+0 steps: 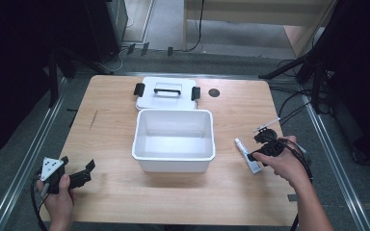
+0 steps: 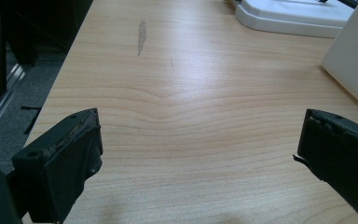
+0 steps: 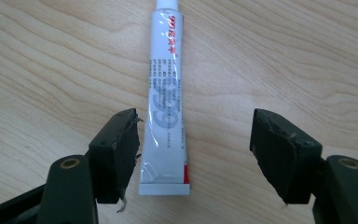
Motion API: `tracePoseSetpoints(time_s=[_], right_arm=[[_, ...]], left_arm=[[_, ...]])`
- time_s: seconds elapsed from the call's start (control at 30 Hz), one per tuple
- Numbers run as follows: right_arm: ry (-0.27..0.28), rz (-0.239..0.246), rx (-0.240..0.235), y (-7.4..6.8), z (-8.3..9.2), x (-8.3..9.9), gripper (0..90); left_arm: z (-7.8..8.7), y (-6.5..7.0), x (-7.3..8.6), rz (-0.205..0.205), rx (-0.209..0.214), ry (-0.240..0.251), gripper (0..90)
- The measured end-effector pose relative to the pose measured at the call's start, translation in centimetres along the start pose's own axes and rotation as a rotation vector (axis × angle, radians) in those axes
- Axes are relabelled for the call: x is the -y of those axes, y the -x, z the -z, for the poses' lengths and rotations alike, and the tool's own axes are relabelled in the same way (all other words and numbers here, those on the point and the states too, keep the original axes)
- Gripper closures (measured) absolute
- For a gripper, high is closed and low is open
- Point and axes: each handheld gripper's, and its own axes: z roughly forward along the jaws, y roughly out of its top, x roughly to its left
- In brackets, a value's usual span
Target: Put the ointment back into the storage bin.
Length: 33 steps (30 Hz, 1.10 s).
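A white and silver tube (image 3: 164, 98) with red and grey print lies flat on the wooden table (image 1: 115, 192), its cap end pointing away in the right gripper view. My right gripper (image 3: 193, 149) is open just above it, and the tube's crimped end lies between the jaws, close to the left one. From above, the tube (image 1: 247, 155) lies to the right of an empty white bin (image 1: 173, 139), and the right gripper (image 1: 262, 147) hovers over it. My left gripper (image 1: 79, 173) is open near the table's front left corner, over bare wood (image 2: 182, 140).
The bin's white lid (image 1: 166, 94), with a black handle and black clips, lies flat behind the bin. A dark round mark (image 1: 214, 92) sits near the back edge. A thin pen-like item (image 1: 266, 125) lies beyond the right hand. Metal rails run along both sides of the table.
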Motion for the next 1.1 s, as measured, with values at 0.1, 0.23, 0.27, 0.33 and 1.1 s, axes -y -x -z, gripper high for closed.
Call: tracePoseSetpoints(time_s=[0.1,0.23,0.27,0.33,1.1], right_arm=[[-0.030,0.020,-0.004,-0.4,-0.3,-0.9,33.2],[-0.062,0.038,-0.001,-0.7,-0.8,-1.9,33.6],[-0.073,0.040,0.000,-0.8,-1.0,-2.1,34.1],[-0.089,0.046,0.001,-0.9,-1.3,-2.7,36.2],[-0.261,0.053,0.004,-1.3,-4.4,-5.7,54.8]], left_arm=[[0.0,0.0,0.0,0.001,0.000,0.000,0.2],[0.0,0.0,0.0,0.002,0.002,-0.001,0.2],[0.0,0.0,0.0,0.001,0.003,-0.002,0.2],[0.0,0.0,0.0,0.001,0.003,-0.002,0.2],[0.0,-0.1,0.0,-0.002,0.005,-0.010,0.2]])
